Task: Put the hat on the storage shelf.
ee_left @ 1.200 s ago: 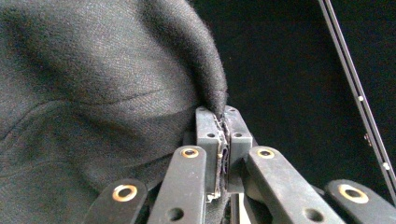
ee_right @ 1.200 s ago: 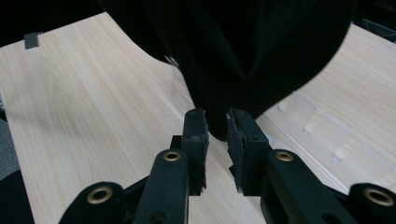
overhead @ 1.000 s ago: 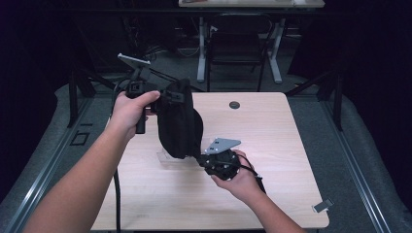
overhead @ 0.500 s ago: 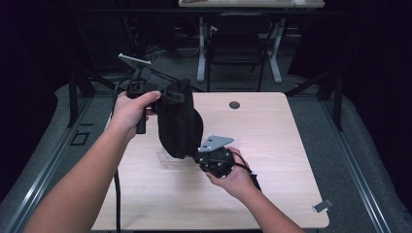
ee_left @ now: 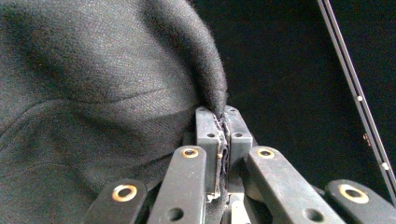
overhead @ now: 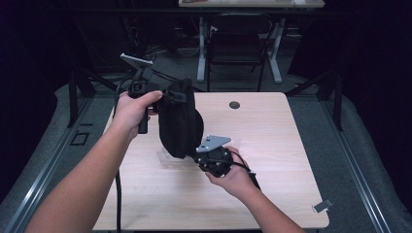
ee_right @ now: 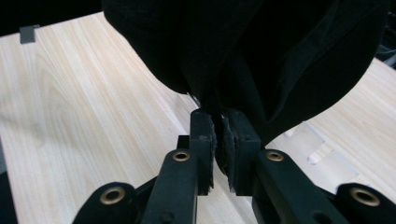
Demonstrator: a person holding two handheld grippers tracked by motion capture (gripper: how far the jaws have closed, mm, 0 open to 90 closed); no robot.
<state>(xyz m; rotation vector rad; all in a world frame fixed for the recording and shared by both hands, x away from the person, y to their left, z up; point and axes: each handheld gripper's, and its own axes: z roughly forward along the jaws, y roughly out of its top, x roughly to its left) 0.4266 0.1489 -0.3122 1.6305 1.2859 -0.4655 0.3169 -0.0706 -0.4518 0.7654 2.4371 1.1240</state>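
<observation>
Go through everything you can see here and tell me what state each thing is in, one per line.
Black cloth: lifted off the table, hanging between both claws.
Left claw: shut on the cloth's upper edge.
Right claw: closed on the cloth's lower edge.
Table: bare wood, with a clear flat piece lying under the cloth.
Grommet hole: capped.
</observation>
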